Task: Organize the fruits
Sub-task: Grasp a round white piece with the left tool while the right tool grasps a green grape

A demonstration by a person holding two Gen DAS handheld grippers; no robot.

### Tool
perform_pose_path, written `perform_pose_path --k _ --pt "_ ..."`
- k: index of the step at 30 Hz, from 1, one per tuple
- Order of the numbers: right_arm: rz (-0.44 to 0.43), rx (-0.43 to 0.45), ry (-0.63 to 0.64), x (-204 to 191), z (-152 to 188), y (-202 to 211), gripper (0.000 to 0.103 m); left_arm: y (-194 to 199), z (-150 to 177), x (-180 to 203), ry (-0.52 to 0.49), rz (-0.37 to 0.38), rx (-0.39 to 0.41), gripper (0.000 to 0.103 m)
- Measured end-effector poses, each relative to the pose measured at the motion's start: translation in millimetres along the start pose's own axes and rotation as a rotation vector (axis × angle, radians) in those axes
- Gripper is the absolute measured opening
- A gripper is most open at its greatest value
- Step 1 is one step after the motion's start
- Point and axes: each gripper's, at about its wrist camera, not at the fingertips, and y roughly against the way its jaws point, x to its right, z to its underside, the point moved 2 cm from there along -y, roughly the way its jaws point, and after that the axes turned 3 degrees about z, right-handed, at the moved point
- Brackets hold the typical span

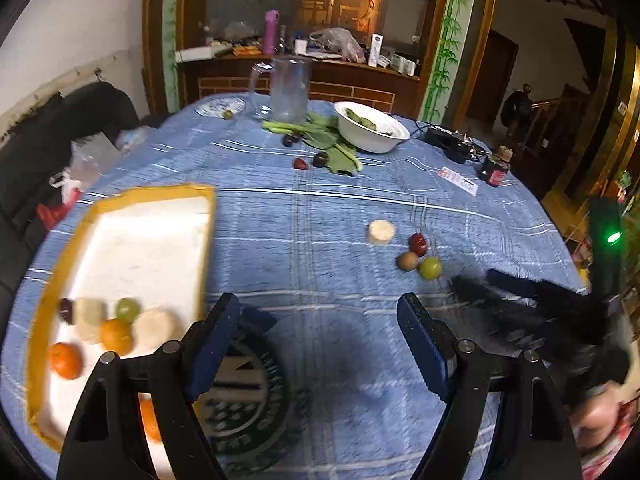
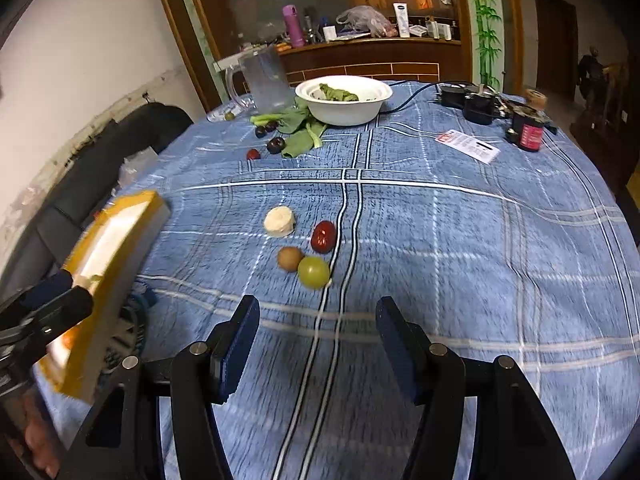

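Hovering over blue checked tablecloth (image 2: pixel 460 240), both claws empty. Left gripper (image 1: pixel 320 316) spread wide, nothing btwn jaws; right gripper (image 2: pixel 318 318) also spread, nothing pinched. Yellow-rimmed tray (image 1: pixel 120 200) at left holds oranges (image 1: pixel 66 360), green grape (image 1: pixel 128 309), pale slices. Loose on cloth ahead of right gripper: banana slice (image 2: pixel 279 221), red date (image 2: pixel 323 236), brown fruit (image 2: pixel 290 258), green fruit (image 2: pixel 313 272) touching it.

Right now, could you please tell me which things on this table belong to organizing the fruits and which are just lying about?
Job:
yellow-rimmed white foam tray holding oranges
green round fruit
brown kiwi-like fruit
red date
pale banana slice

Lying about:
white bowl of greens
clear plastic jug
dark red-labelled jar
black charger
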Motion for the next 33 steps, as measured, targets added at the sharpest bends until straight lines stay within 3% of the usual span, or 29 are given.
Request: perform_pose_path --k 5,11,19,21,23,24,25,27,33 --pt "0.050 -0.040 0.077 -10 -8 -41 0.058 -44 -29 5 0.062 0.021 -0.026 0.080" --pt "0.043 -0.050 0.095 -8 -8 -55 0.051 -115 -50 17 0.120 0.076 -0.073 0.080" --pt "0.054 -0.037 0.131 -11 -7 -56 0.049 -158 -46 34 0.009 0.047 -0.088 0.079" --pt "0.054 -0.037 0.136 -11 -7 -56 0.048 -162 -43 36 -0.013 0.049 -0.099 0.074" --pt "0.058 -0.036 0.133 -9 -7 -56 0.042 -160 -43 39 -0.043 0.053 -0.083 0.051" --pt "0.062 -0.035 0.130 -9 -7 -56 0.040 -160 -44 40 -0.045 0.071 -0.077 0.045" --pt "0.061 -0.033 0.126 -8 -7 -55 0.035 -160 -44 40 -0.047 0.090 -0.075 0.030" --pt "0.043 -0.031 0.118 -8 -7 -54 0.026 -158 -44 43 -0.060 0.086 -0.065 0.029" --pt "0.016 -0.022 0.092 -6 -4 -49 0.024 -146 -48 29 -0.008 0.103 -0.023 0.029"
